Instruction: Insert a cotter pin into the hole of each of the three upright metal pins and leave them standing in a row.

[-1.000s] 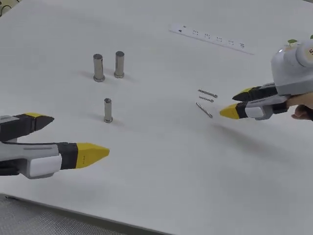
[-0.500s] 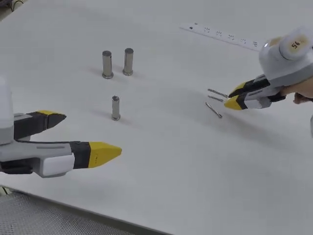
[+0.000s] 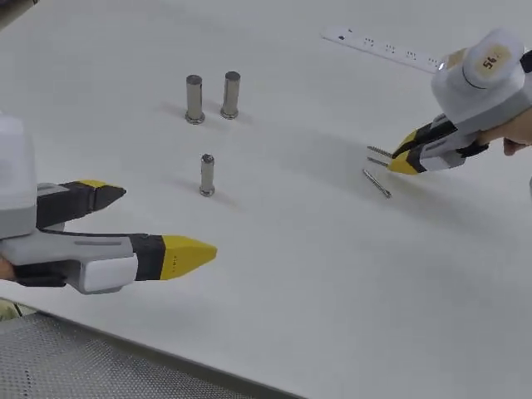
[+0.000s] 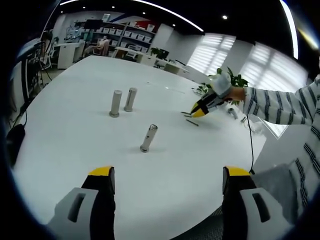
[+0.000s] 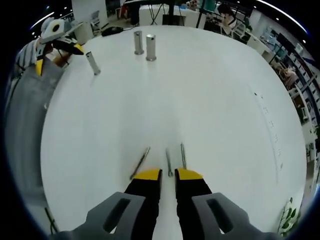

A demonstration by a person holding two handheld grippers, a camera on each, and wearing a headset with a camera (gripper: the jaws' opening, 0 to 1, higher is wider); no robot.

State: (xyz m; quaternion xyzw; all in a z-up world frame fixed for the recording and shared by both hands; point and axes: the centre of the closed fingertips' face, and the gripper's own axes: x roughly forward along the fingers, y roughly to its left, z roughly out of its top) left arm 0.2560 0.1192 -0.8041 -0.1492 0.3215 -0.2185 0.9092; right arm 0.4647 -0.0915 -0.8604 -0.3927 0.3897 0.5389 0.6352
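The right gripper (image 5: pixel 168 174) was low over the white table (image 3: pixel 291 291). Its two yellow tips were close together, with a thin gap between them. The near end of the middle cotter pin (image 5: pixel 169 162) lay just at that gap. The tips did not look closed on it. One more cotter pin (image 5: pixel 140 163) lay flat on one side of it, and another cotter pin (image 5: pixel 183 155) lay flat on the other side.

The left gripper (image 4: pixel 168 180) hung well apart from them, with its jaws wide apart and nothing in them.

Farther out stood the three metal pins. Two tall ones, one tall pin (image 3: pixel 194 99) and its twin (image 3: pixel 231 94), stood side by side. The short pin (image 3: pixel 207 174) stood alone, nearer the left gripper, so they made no row. A power strip (image 3: pixel 382 48) lay at the far edge.

I think the job had barely begun. No cotter pin was in a hole. All three had to go in, and the short pin needed lining up.
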